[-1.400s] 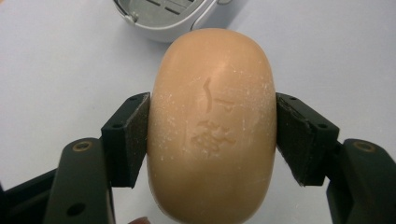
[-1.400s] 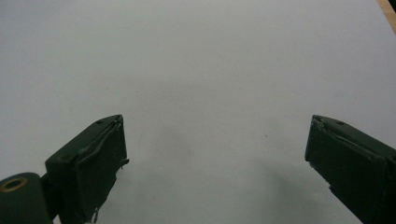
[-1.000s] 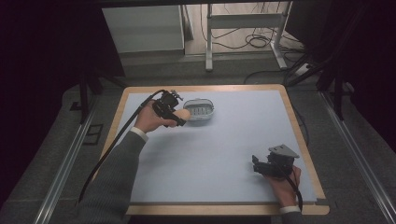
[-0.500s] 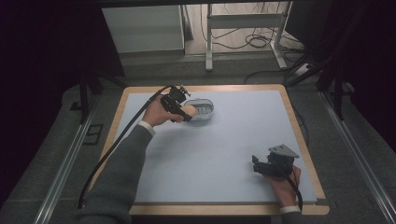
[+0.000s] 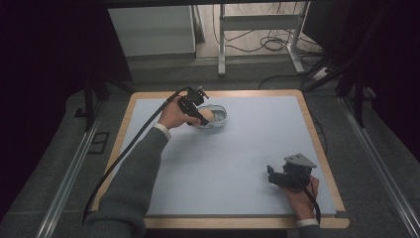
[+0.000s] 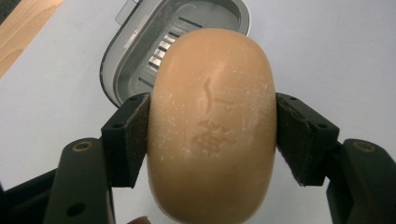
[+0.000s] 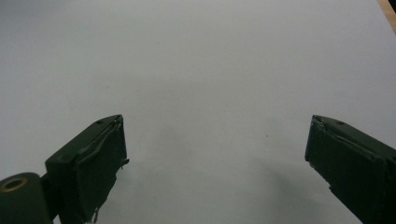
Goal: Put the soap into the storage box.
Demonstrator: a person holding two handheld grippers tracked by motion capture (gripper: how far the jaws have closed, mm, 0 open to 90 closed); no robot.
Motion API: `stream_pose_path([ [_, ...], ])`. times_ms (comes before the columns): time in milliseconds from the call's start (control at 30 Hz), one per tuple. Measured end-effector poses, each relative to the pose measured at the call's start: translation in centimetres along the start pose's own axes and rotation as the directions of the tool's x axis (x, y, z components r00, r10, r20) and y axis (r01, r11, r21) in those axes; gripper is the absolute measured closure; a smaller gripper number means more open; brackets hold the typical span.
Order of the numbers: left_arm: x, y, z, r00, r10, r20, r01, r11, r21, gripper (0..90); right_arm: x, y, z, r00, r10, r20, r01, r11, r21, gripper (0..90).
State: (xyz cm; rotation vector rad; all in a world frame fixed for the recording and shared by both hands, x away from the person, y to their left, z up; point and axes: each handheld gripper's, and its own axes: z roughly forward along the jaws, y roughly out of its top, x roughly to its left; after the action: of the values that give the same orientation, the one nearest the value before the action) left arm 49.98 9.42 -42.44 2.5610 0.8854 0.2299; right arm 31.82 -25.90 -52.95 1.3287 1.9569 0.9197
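A tan oval bar of soap (image 6: 212, 126) is clamped between the pads of my left gripper (image 6: 212, 135), its stamped face towards the camera. It hangs just above a grey oval soap dish (image 6: 140, 60) with a slotted floor. In the high view the left gripper (image 5: 200, 116) holds the soap (image 5: 206, 117) over the dish (image 5: 218, 121) near the table's far side. My right gripper (image 7: 215, 154) stands open over bare mat; in the high view it (image 5: 273, 176) rests near the front right corner, held by a hand.
The table has a pale blue mat (image 5: 237, 148) framed by a wooden edge (image 5: 322, 148). A black cable (image 5: 133, 144) trails from the left gripper along the sleeve. Dark floor, metal rails and a table frame lie beyond the far edge.
My left gripper has carried the soap to the right and farther away, from beside the dish to over it. The right gripper has stayed put.
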Motion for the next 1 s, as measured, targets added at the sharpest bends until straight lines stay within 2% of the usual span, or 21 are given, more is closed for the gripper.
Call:
stream_pose_path([
  [233, 0.2, 0.8, 0.9, 1.0000, 0.004, 0.004, -0.004, 1.0000, 0.003, 32.2, 0.0, 0.0, 0.0, 1.0000, 0.000, -0.003, 0.000, 1.000, 0.001, 5.4],
  [433, 0.4, 1.3, 1.5, 0.9998, 0.019, 0.007, -0.019, 0.9993, 0.032, 32.1, 0.0, 0.0, 0.0, 1.0000, -0.001, -0.004, 0.001, 1.000, 0.002, 5.4],
  [1000, 1.6, 2.6, 2.6, 0.9999, 0.014, 0.008, -0.014, 0.9987, 0.049, 32.2, -0.1, 0.0, 0.0, 1.0000, 0.006, -0.005, -0.006, 1.000, -0.001, 5.3],
])
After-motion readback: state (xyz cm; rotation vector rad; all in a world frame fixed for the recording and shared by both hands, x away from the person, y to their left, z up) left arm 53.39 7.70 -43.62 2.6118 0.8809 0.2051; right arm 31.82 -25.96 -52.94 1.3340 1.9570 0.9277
